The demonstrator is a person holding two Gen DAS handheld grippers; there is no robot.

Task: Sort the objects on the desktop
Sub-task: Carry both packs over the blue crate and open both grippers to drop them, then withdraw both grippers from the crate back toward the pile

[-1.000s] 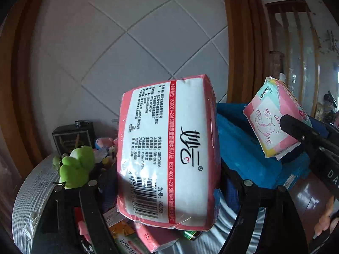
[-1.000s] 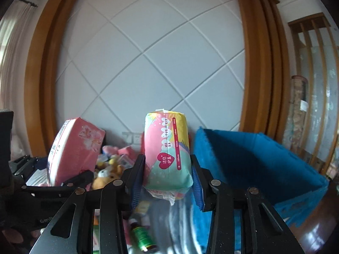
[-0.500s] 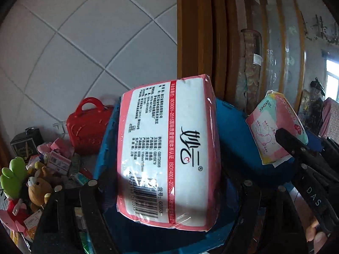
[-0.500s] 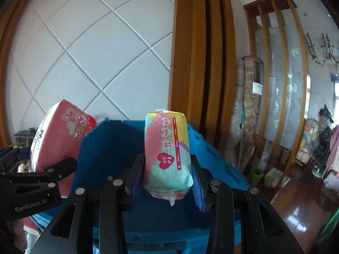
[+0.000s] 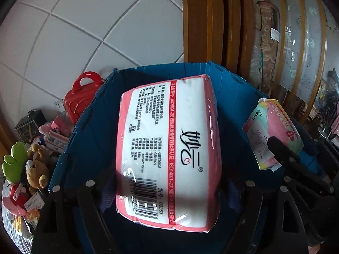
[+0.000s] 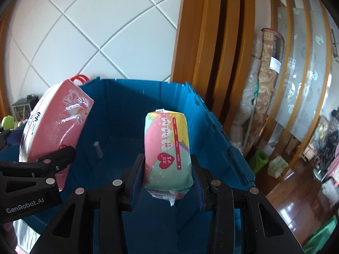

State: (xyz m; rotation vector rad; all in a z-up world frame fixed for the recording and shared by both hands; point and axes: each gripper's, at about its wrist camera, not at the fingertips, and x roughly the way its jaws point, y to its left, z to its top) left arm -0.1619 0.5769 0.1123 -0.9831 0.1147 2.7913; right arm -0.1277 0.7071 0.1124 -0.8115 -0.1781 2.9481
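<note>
A big pink-and-white tissue pack (image 5: pixel 169 152) sits between the fingers of my left gripper (image 5: pixel 169 187), hanging over the inside of the blue plastic bin (image 5: pixel 95 127). The left jaws are opening, while the pads still touch the pack's sides. My right gripper (image 6: pixel 168 169) is shut on a small pastel sanitary pad pack (image 6: pixel 167 146), upright above the same blue bin (image 6: pixel 127 105). In the right wrist view the tissue pack (image 6: pixel 55 124) hangs at the left. The left wrist view shows the pad pack (image 5: pixel 271 131) at the right. A small grey item (image 6: pixel 97 148) lies inside the bin.
Left of the bin a table holds a red carry case (image 5: pixel 82 97), a brown bear plush (image 5: pixel 36 169), a green frog plush (image 5: pixel 12 160), small boxes and a dark lantern box (image 5: pixel 29 122). Wooden frames and a rolled rug (image 6: pixel 269 84) stand at the right, above a wooden floor.
Both grippers swung right with their packs, from over the cluttered table to over the blue bin, and tilted down into it. Both packs stay between their fingers.
</note>
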